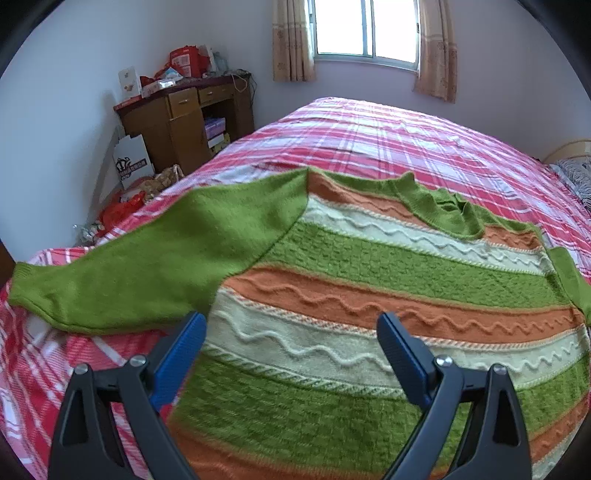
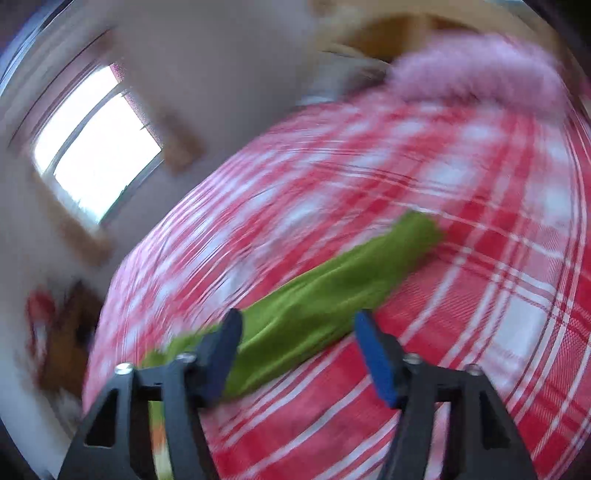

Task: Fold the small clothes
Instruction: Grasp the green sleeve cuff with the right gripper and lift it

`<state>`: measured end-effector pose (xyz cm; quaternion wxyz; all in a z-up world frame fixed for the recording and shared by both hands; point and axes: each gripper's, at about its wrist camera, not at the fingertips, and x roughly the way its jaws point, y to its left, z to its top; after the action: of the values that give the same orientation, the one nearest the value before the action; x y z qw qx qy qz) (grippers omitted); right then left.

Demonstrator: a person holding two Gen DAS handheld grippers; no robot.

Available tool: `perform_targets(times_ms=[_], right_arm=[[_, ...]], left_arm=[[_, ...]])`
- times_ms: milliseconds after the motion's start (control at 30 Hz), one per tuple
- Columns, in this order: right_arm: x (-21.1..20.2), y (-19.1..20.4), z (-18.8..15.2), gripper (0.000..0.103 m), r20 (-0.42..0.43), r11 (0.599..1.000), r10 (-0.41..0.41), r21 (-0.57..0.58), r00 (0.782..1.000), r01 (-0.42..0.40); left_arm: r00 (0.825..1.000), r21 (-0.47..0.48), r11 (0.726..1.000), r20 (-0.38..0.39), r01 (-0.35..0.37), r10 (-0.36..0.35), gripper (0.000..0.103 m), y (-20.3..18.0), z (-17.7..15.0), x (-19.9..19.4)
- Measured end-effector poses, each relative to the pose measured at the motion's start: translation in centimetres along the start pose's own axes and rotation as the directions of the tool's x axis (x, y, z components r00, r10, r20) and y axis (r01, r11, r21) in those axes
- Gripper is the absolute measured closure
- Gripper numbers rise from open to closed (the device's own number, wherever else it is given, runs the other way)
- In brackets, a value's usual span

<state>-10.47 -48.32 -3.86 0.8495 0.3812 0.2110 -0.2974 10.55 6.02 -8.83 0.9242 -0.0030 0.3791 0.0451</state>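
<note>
A small knit sweater (image 1: 369,280) with green, orange and cream stripes lies flat on the red plaid bed (image 1: 406,133). Its green left sleeve (image 1: 147,269) stretches out to the left. My left gripper (image 1: 291,325) is open and empty, just above the sweater's lower body. In the blurred right wrist view, my right gripper (image 2: 299,328) is open and empty over the sweater's other green sleeve (image 2: 332,284), which lies stretched out on the bed (image 2: 480,295).
A wooden desk (image 1: 184,122) piled with boxes stands in the far left corner, with bags on the floor beside it. A curtained window (image 1: 365,29) is behind the bed. A pink pillow (image 2: 476,74) lies at the bed's head.
</note>
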Motion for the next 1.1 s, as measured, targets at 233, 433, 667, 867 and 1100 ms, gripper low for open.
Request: perform_targets(times_ms=[233,433,667,867,1100], right_arm=[[3.3,-7.7,5.1,0.045,0.013,0.976,-0.04,0.214,0.999,0.037],[6.5,-8.9,4.6,0.046,-0.055,0.953,0.021,0.303,0.998,-0.004],[6.7,-8.4,4.1,0.058,0.013,0.965,0.034,0.259,0.999,-0.036],[8.0,-9.2,4.5,0.094,-0.036,0.976,0.077,0.207,0.996,-0.068],[2.8,-4.4,6.1,0.094,0.036,0.989,0.133,0.054,0.99,-0.135]], left_arm=[[1.0,0.027,1.0,-0.016,0.003,-0.003,0.0,-1.0,-1.2,0.5],[1.0,0.03,1.0,-0.018,0.003,-0.003,0.0,-1.2,-1.0,0.8],[1.0,0.028,1.0,-0.016,0.005,-0.004,0.0,-1.2,-0.9,1.0],[1.0,0.028,1.0,-0.016,0.005,-0.004,0.0,-1.2,-0.9,1.0],[1.0,0.026,1.0,-0.015,0.008,-0.007,0.0,-1.2,-0.9,1.1]])
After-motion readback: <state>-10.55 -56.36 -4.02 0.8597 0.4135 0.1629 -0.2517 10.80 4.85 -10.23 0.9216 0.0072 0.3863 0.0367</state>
